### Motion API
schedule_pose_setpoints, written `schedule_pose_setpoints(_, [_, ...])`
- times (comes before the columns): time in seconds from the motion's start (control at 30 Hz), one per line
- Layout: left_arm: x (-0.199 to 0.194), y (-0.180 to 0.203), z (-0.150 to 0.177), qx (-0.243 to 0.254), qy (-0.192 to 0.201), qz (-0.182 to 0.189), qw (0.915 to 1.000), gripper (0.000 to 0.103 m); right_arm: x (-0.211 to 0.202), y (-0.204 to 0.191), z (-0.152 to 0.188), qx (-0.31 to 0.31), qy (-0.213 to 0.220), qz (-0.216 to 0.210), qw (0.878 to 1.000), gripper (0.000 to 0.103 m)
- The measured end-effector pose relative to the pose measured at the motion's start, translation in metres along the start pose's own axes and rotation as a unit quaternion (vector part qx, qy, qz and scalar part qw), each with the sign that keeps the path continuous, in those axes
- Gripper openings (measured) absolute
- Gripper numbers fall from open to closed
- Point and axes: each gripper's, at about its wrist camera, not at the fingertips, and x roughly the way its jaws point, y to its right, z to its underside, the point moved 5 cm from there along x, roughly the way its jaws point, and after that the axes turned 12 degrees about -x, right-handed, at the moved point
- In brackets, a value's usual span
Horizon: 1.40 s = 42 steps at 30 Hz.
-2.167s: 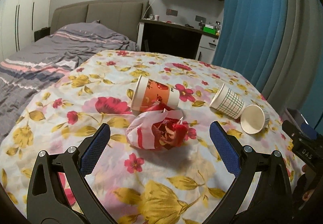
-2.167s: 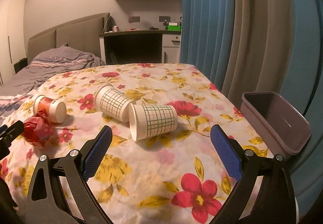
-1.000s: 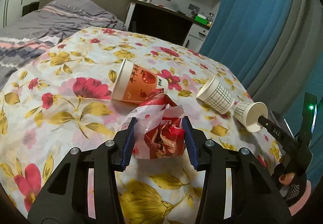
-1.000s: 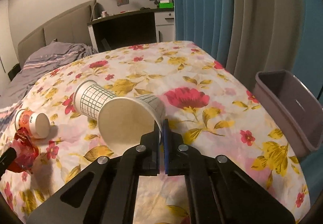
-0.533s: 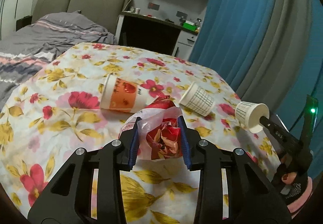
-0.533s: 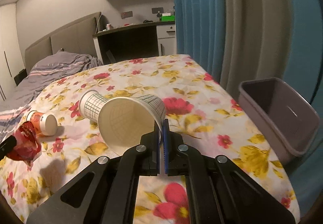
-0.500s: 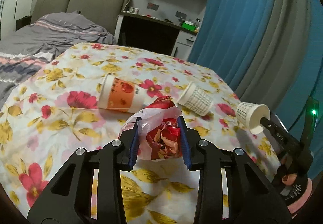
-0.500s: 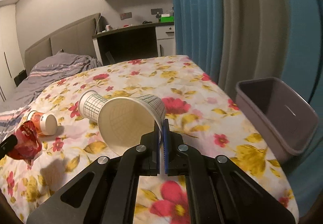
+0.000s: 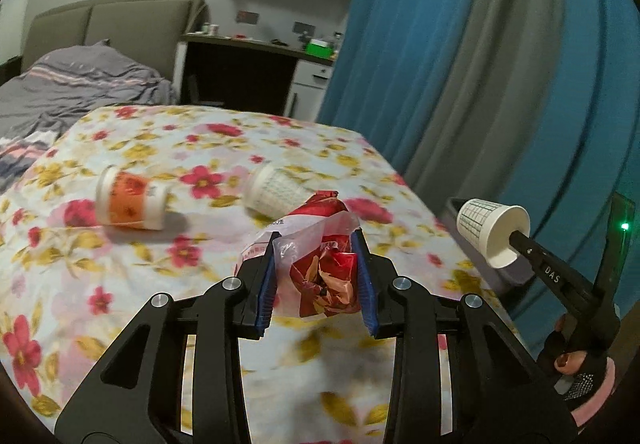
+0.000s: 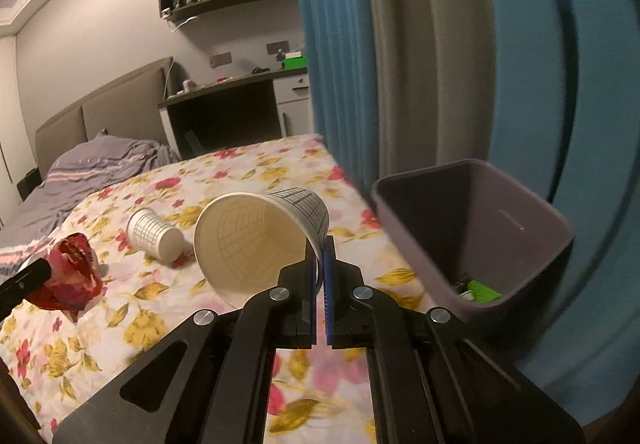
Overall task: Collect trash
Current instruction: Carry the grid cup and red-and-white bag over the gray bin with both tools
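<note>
My left gripper (image 9: pixel 316 256) is shut on a crumpled red and white wrapper (image 9: pixel 320 268) and holds it above the flowered bedspread (image 9: pixel 120 284). The wrapper also shows in the right wrist view (image 10: pixel 70 276). My right gripper (image 10: pixel 319 256) is shut on the rim of a white grid-pattern paper cup (image 10: pixel 256 240), lifted off the bed; that cup also shows in the left wrist view (image 9: pixel 492 230). A grey trash bin (image 10: pixel 520 244) stands just right of the held cup, with green scraps inside. A second grid cup (image 9: pixel 274 193) and an orange cup (image 9: pixel 132 203) lie on the bed.
Blue and grey curtains (image 10: pixel 400 63) hang behind the bin. A dark desk (image 9: pixel 240 71) and a grey-covered bed with headboard (image 9: pixel 80 83) are at the back. The bedspread's right edge (image 9: pixel 440 228) runs beside the bin.
Both grippers have swung right toward the bin with their loads. The bin now looks larger and closer in the right wrist view; the cups on the bed have shifted left.
</note>
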Motion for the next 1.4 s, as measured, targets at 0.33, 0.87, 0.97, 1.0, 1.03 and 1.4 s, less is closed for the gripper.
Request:
schedule_pose_setpoints(0.33, [0.028, 0.079, 0.004, 0.044, -0.011, 0.042, 0.9981, 0.034, -0.012, 0.053, -0.005, 0.025, 0.018, 0.03, 0.999, 0.004])
schedule_pose_setpoints(0.87, [0.089, 0.183, 0.017, 0.077, -0.045, 0.123, 0.9884, 0.034, -0.002, 0.143, 0.003, 0.059, 0.016, 0.096, 0.993, 0.004])
schedule_pose_setpoints(0.97, [0.104, 0.195, 0.014, 0.076, -0.056, 0.13, 0.987, 0.034, 0.012, 0.151, 0.004, 0.071, 0.008, 0.088, 0.994, 0.004])
schedule_pose_setpoints(1.0, [0.109, 0.2, 0.013, 0.074, -0.061, 0.136, 0.9861, 0.034, 0.014, 0.153, 0.004, 0.072, 0.008, 0.087, 0.994, 0.004])
schedule_pose_setpoints(1.03, [0.115, 0.206, 0.014, 0.077, -0.067, 0.142, 0.9845, 0.034, 0.016, 0.154, 0.004, 0.073, 0.007, 0.087, 0.994, 0.004])
schedule_pose_setpoints(1.4, [0.168, 0.262, 0.041, 0.116, -0.103, 0.176, 0.9721, 0.034, 0.043, 0.18, 0.026, 0.07, -0.034, 0.101, 0.992, 0.004])
